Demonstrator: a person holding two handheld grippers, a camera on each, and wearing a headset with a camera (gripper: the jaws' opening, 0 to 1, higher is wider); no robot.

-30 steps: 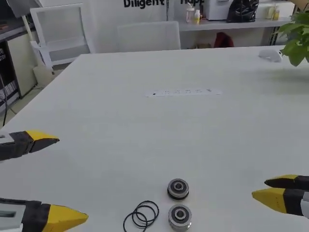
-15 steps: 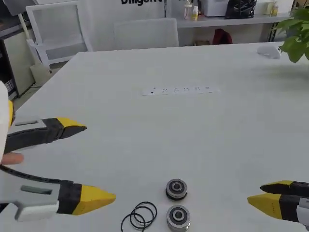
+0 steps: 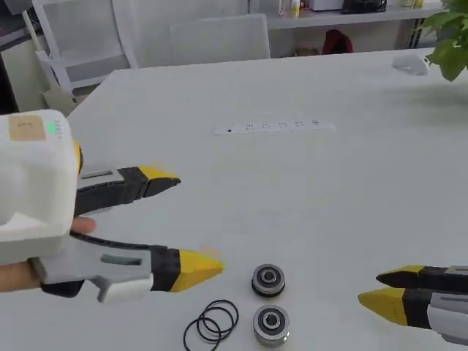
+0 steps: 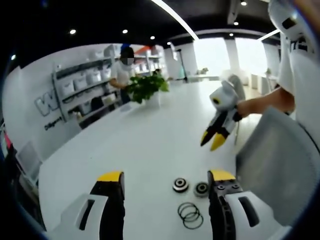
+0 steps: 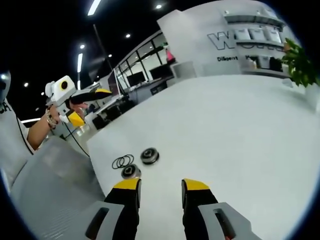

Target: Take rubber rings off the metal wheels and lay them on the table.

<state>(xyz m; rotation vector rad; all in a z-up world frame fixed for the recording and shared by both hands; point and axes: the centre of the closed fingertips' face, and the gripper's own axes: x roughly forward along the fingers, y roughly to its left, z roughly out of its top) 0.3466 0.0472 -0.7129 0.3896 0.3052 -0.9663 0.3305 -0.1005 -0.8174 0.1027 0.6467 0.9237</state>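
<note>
On the white bench point(image 3: 307, 197), two metal wheels lie flat at 6 o'clock in the head view. The far wheel point(image 3: 268, 280) has a dark outer band, and the near wheel point(image 3: 271, 323) just beside it looks greyer at the rim. At 9 o'clock from the near wheel, close by but apart from it, a small cluster of thin black rubber rings point(image 3: 212, 323) lies flat and overlapping on the bench. The left hand-held gripper point(image 3: 201, 225) comes in from 9 o'clock with its yellow-tipped jaws spread wide and nothing between them. Its lower tip is just at 9 o'clock of the far wheel, and whether it hangs above the bench is hard to tell. The right hand-held gripper point(image 3: 369, 288) sits at 4 o'clock, well apart from the wheels, its jaws parted by a narrower gap and holding nothing. A power strip point(image 3: 274, 127) lies toward 12 o'clock, with a plant point(image 3: 450, 44) at 1 o'clock and a chair point(image 3: 219, 40) beyond the far edge.
</note>
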